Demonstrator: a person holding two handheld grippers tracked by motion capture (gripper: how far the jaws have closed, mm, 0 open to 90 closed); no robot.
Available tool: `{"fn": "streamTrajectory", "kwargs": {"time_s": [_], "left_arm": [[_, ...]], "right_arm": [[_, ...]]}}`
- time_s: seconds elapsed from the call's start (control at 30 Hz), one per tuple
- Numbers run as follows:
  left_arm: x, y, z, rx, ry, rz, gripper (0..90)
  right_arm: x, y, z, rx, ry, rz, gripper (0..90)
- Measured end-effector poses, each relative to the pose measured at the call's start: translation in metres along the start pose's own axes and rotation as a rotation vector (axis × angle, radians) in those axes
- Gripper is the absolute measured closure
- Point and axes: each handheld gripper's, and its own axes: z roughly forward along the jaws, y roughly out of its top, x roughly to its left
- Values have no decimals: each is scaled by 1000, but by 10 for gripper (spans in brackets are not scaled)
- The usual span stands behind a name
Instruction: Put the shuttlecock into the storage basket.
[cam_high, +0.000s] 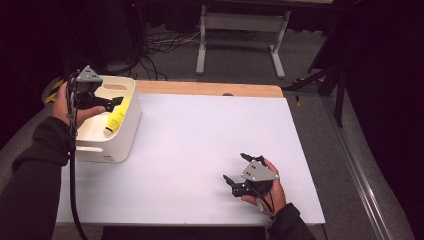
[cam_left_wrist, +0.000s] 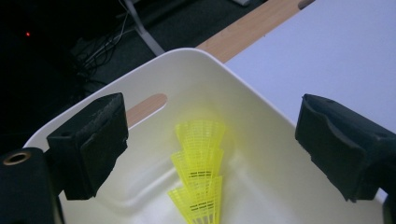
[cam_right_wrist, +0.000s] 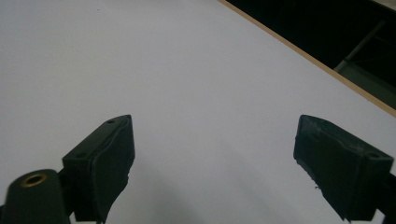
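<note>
Item, far left: white bin (cam_high: 112, 142), rounded corners, slotted handles, standing on the left edge of the table (cam_high: 210, 150). Inside lies a nested stack of yellow plastic shuttlecocks (cam_high: 116, 116), resting on the bin floor toward its right wall; in the left gripper view the stack (cam_left_wrist: 200, 175) counts at least three skirts one inside another.

Item, left gripper (cam_high: 111, 103): held above the bin's open top, jaws spread wide with nothing between the pads; the left gripper view has the shuttlecocks lying below and apart from both pads. Judgement: the deposit into the bin appears complete and the grip released; what is left seems to be lifting the hand clear.

Item, right gripper (cam_high: 240, 172): resting low on the near right part of the table, jaws likewise wide apart and empty, bare surface ahead of them in the right gripper view. No further shuttlecocks lie on the table, so the sorting work looks finished or nearly so.

Item, surface: pale lavender-white sheet covering the table, unmarked, with a strip of bare wood edge (cam_high: 210, 89) along the far side.

Item, room: dark, grey carpeted floor, tangled cables (cam_high: 160, 47) on the floor beyond the bin, the white legs of another table frame (cam_high: 240, 35) at the far centre, a metal rail (cam_high: 357, 170) running along the right.
</note>
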Motion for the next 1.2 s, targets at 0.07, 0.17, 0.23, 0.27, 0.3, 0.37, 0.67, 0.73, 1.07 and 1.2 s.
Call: {"fn": "streamTrajectory", "kwargs": {"time_s": [0.07, 0.17, 0.23, 0.27, 0.3, 0.37, 0.67, 0.73, 1.07, 1.2], "left_arm": [[-2, 0, -1, -5, 2, 2, 106], [-7, 0, -8, -32, -13, 19, 104], [-9, -1, -11, -50, -18, 17, 100], [-11, -1, -13, -62, -20, 18, 98], [-11, -1, -13, -62, -20, 18, 97], [-13, -3, -15, -76, -26, 21, 97], [-18, -10, -21, -120, -42, 20, 83], [-19, -12, -22, -125, -42, 26, 82], [-28, -13, -31, -169, -59, 37, 84], [-32, -12, -36, -197, -63, 42, 86]], "right_arm": [[0, 0, 0, 1, -1, -1, 136], [0, 0, -1, -1, -3, -2, 136], [-1, 0, -2, -2, -5, 1, 136], [-1, 0, -2, -2, -6, 3, 136], [-1, 0, -2, -2, -6, 3, 136], [-1, 0, -2, -3, -5, 2, 136], [-1, 1, -3, -7, -8, 0, 135], [-1, 1, -4, -8, -9, 1, 136], [-3, 1, -6, -12, -15, 4, 136], [-3, 2, -6, -11, -15, 5, 136]]}}
